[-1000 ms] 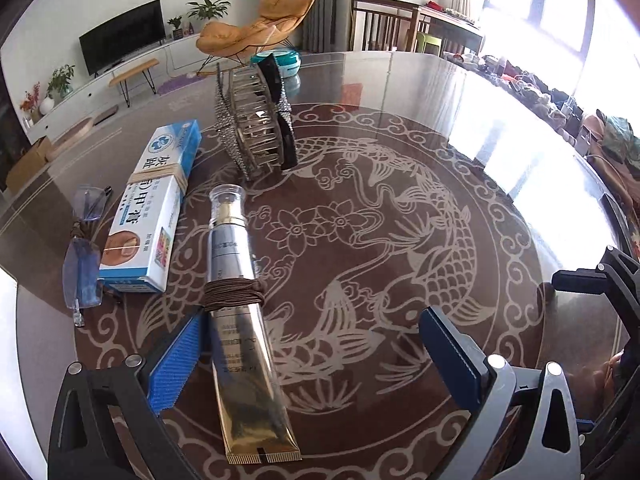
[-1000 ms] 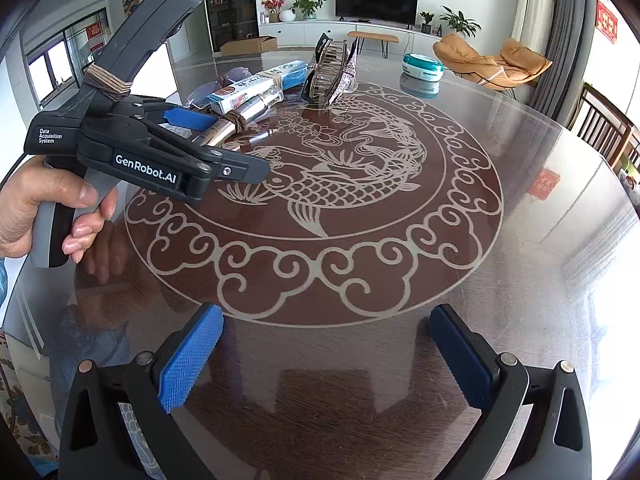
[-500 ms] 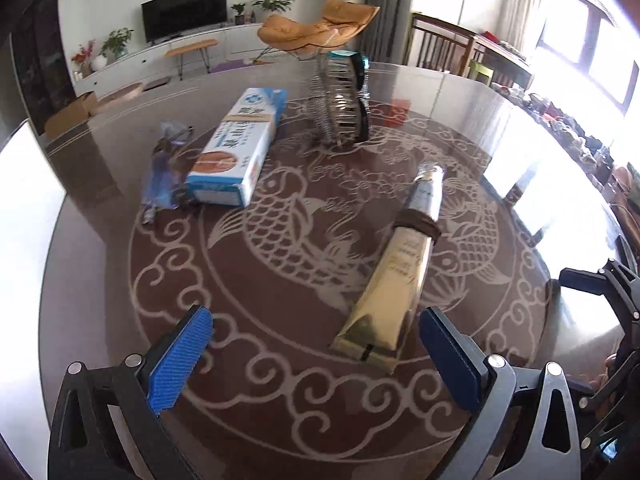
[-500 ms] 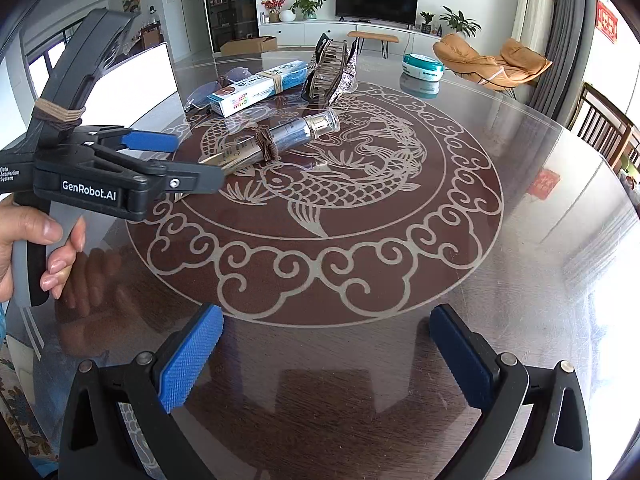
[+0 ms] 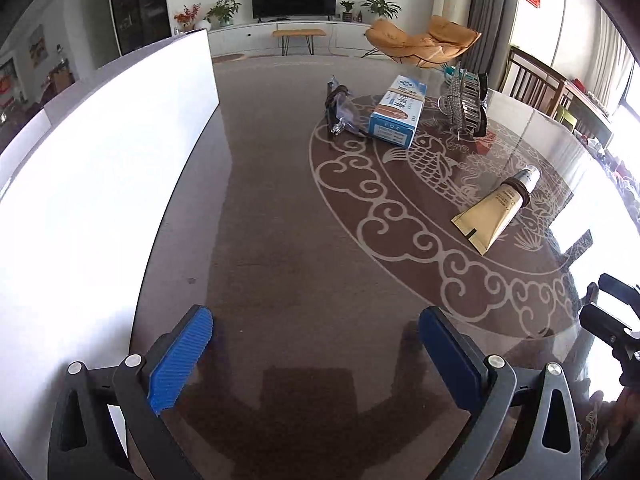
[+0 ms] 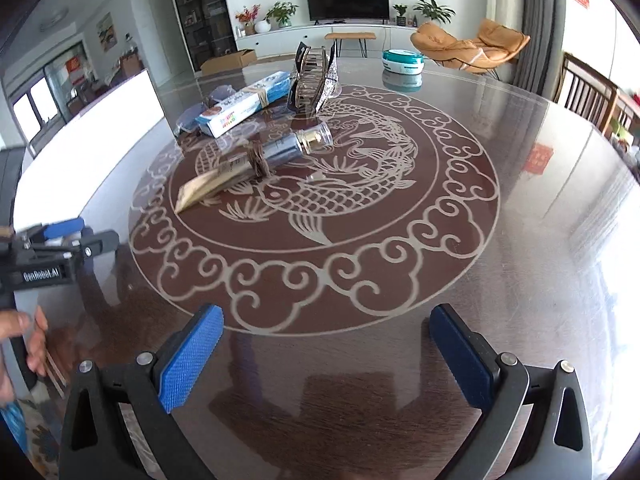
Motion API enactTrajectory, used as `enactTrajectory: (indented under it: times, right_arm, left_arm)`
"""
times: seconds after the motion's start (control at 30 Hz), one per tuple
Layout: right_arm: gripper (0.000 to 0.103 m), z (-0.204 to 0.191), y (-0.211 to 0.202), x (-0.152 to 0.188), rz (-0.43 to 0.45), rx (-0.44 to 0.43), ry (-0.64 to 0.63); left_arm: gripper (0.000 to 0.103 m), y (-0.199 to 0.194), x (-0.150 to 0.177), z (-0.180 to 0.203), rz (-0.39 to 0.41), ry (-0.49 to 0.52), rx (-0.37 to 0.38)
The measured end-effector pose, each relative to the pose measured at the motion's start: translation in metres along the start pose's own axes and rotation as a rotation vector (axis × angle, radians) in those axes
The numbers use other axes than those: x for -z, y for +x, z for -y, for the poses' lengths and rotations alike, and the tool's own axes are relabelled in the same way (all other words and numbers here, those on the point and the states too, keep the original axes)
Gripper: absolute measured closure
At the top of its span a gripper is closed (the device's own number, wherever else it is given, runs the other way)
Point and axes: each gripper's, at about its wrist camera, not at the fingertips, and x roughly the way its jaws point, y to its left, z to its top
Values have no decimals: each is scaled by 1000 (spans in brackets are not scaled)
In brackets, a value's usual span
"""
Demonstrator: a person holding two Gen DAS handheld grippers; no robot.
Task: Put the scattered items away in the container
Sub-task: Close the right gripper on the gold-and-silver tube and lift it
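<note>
**Gold tube lies loose on the carp-pattern table, both grippers empty**

The gold tube (image 5: pixel 494 216) has a flat crimped end, a brown band around its neck and a clear cap; in the right wrist view it (image 6: pixel 256 160) sits left of centre, lying flat on the glass table (image 6: pixel 520 240) inside the ring pattern. Up-frame of it lie a blue-and-white box (image 6: pixel 244 104), a clear plastic packet (image 5: pixel 340 110) and a metal rack (image 6: pixel 314 76). A white container wall (image 5: pixel 100 200) fills the left of the left wrist view. The left gripper (image 5: pixel 316 354) hovers low, pads wide apart, nothing between. The right gripper (image 6: pixel 326 354) likewise stands spread and empty. A hand (image 6: pixel 24 344) grips the left handle at lower left.
</note>
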Motion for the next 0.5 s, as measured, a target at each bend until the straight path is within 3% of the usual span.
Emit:
enactTrajectory:
  times: [0.23,0.37,0.5]
  right_arm:
    - [0,-37,45,-60,-17,-100,189]
    - [0,-41,70,-91,-24,-35,283]
    - [0,-55,88,-106,-38,48,187]
  left_arm:
    - [0,6,-11,14,-12,22,-33]
    - [0,7,-11,14,-13,23,-31]
    - [0,7,-13,12,-13,21,-31]
